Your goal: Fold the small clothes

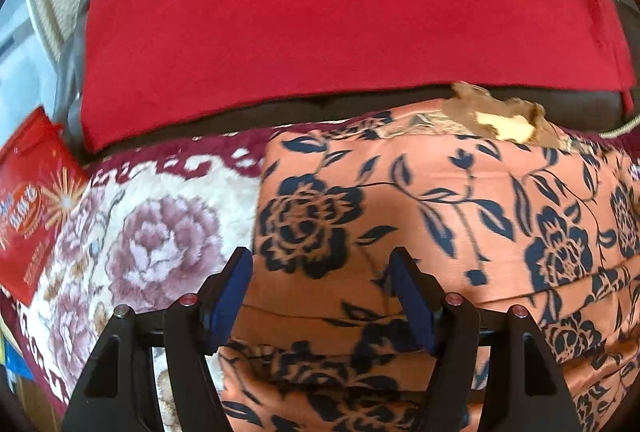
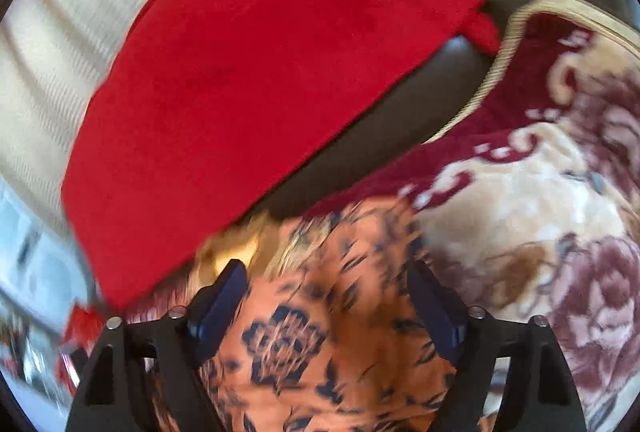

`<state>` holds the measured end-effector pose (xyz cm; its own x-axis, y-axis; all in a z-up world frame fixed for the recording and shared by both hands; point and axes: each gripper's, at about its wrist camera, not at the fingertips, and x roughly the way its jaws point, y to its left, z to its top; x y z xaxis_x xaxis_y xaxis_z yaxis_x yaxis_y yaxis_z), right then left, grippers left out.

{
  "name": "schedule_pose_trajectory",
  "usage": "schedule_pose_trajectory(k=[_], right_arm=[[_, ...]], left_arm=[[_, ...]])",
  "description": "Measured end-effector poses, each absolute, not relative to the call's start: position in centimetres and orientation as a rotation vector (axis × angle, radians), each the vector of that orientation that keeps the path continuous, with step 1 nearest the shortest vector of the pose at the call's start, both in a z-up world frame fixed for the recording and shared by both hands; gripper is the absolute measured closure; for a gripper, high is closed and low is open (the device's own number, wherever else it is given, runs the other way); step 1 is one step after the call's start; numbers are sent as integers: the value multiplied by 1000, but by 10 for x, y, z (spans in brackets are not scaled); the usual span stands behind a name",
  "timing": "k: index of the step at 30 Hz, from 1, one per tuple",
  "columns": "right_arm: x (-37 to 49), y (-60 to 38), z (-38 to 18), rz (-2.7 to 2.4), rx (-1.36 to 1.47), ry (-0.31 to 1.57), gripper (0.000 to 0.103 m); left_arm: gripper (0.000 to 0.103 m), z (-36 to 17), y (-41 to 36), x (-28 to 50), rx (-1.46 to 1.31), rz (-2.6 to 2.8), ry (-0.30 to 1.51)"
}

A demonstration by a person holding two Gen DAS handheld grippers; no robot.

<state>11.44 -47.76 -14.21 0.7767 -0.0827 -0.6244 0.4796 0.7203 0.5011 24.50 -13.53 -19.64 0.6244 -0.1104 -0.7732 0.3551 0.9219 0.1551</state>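
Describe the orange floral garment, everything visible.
The orange garment is thin, smooth-looking fabric printed with navy roses and leaves. It lies on the plush floral blanket in overlapping layers, with creases and a fold edge toward its near side. A tan lace trim shows at its far edge, by the red cloth. Both the left gripper and right gripper hover open above it; contact is unclear.

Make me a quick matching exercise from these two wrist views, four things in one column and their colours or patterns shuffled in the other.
Things:
1. garment
2. blanket
3. cloth
4. packet

Looks:
A. plain red
B. orange with dark blue flowers
C. red with a starburst print
D. cream with mauve flowers, maroon border

Pairs: 1-B, 2-D, 3-A, 4-C
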Motion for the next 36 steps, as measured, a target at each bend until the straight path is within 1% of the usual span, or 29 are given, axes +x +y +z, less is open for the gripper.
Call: schedule_pose_trajectory(k=[1, 2, 4, 9, 11, 16, 21, 23, 28, 31, 34, 36], right_arm=[[124, -472, -143, -321, 673, 641, 42], [132, -463, -146, -314, 641, 673, 54], [149, -444, -158, -282, 585, 757, 65], [169, -419, -193, -252, 528, 926, 64], [171, -413, -192, -253, 489, 922, 64], [168, -405, -185, -213, 550, 895, 64], [181, -391, -194, -221, 449, 945, 64], [183, -392, -190, -214, 467, 928, 64], [190, -415, -178, -306, 526, 809, 63], [208, -425, -200, -303, 550, 855, 63], [210, -410, -188, -306, 504, 850, 63], [203, -399, -181, -241, 536, 836, 63]], left_arm=[[31, -197, -139, 243, 316, -279, 857], [31, -198, -142, 241, 325, -284, 856], [31, -199, -148, 235, 356, -283, 845], [31, -202, -156, 231, 401, -274, 817], [31, -204, -155, 233, 407, -276, 814], [31, -205, -156, 233, 422, -274, 810], [31, -206, -156, 233, 424, -279, 814], [31, -207, -156, 234, 423, -283, 816], [29, -208, -155, 235, 429, -287, 811], [27, -209, -156, 235, 437, -286, 807], [27, -209, -155, 236, 430, -285, 814], [27, -206, -153, 236, 414, -282, 820]])
